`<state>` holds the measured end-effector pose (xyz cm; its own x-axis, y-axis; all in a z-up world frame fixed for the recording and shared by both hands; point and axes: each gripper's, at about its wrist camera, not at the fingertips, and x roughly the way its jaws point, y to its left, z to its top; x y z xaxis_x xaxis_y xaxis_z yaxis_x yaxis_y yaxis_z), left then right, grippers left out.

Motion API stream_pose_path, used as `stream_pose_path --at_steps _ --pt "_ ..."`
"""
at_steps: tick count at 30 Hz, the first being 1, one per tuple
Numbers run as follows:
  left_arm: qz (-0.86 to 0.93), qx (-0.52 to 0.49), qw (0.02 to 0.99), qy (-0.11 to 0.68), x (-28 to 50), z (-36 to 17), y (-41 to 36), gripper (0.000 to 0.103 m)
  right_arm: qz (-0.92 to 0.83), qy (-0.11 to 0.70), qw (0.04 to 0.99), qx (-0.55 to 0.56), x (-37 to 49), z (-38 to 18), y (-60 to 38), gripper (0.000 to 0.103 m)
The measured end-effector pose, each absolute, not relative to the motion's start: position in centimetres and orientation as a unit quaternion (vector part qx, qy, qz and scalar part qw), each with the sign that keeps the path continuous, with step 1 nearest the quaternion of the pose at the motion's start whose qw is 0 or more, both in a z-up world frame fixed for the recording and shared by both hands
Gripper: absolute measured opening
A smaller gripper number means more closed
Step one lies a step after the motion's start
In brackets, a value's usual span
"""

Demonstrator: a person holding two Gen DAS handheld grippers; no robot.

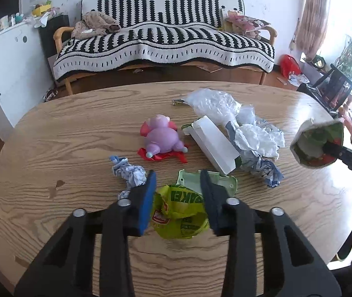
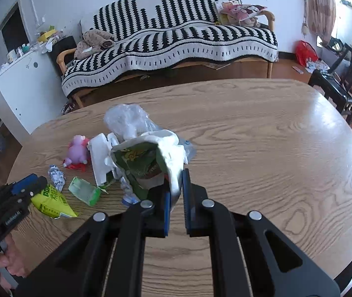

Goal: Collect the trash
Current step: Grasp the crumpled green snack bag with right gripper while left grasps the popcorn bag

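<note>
Right wrist view is showing the right gripper (image 2: 176, 193) clamping an open snack bag (image 2: 148, 158), contents unclear, while the left gripper (image 1: 178, 193) is squeezing a yellow-green wrapper (image 1: 178, 212) above the table (image 1: 52, 136).

Lime-green snack bag (image 1: 178, 212), purple toy (image 1: 161, 136), black-and-white striped sofa cover (image 1: 166, 37).

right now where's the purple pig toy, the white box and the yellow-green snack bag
purple pig toy (image 1: 162, 137), left wrist view, on its round body
white box (image 1: 213, 146), left wrist view, on its long top face
yellow-green snack bag (image 2: 52, 201), right wrist view, on its printed side
</note>
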<state>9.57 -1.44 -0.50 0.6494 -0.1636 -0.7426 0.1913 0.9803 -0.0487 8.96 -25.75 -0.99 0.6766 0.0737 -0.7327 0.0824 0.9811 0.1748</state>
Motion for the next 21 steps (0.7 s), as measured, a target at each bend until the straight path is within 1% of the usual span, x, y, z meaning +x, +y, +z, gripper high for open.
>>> stream_pose_path --at_steps 1,7,9,10,11,12,13,16,21 --pt "-0.102 0.012 0.906 0.41 9.6 -0.5 -1.3 0.0 -0.001 0.406 0.908 0.104 8.9 -1.0 -26.0 0.009" --pt "-0.117 0.0 0.902 0.416 9.2 -0.6 -0.7 0.0 0.007 0.396 0.912 0.107 8.6 -0.3 -26.1 0.009" --pt "-0.132 0.011 0.901 0.413 8.5 -0.6 -1.1 0.001 0.011 0.4 0.91 0.112 8.7 -0.5 -26.4 0.01" --pt "-0.138 0.02 0.901 0.411 8.2 -0.5 -1.3 0.014 0.013 0.401 0.909 0.113 8.7 -0.5 -26.5 0.01" --pt "-0.146 0.028 0.901 0.408 7.9 -0.4 -1.6 0.057 0.014 0.402 0.908 0.114 8.7 -0.5 -26.6 0.01" --pt "-0.147 0.037 0.902 0.405 7.6 -0.4 -1.9 0.085 0.016 0.402 0.908 0.114 8.7 -0.3 -26.7 0.01" --pt "-0.142 0.049 0.907 0.393 7.1 -0.4 -2.3 0.097 0.018 0.401 0.909 0.114 8.8 -0.3 -26.7 0.01" --pt "-0.166 0.09 0.901 0.391 6.2 -1.2 -3.8 0.097 0.021 0.4 0.909 0.117 8.8 0.0 -26.9 0.01" --pt "-0.154 0.134 0.881 0.427 7.1 -4.4 -5.4 0.097 0.022 0.404 0.906 0.124 8.9 0.0 -27.3 0.01"
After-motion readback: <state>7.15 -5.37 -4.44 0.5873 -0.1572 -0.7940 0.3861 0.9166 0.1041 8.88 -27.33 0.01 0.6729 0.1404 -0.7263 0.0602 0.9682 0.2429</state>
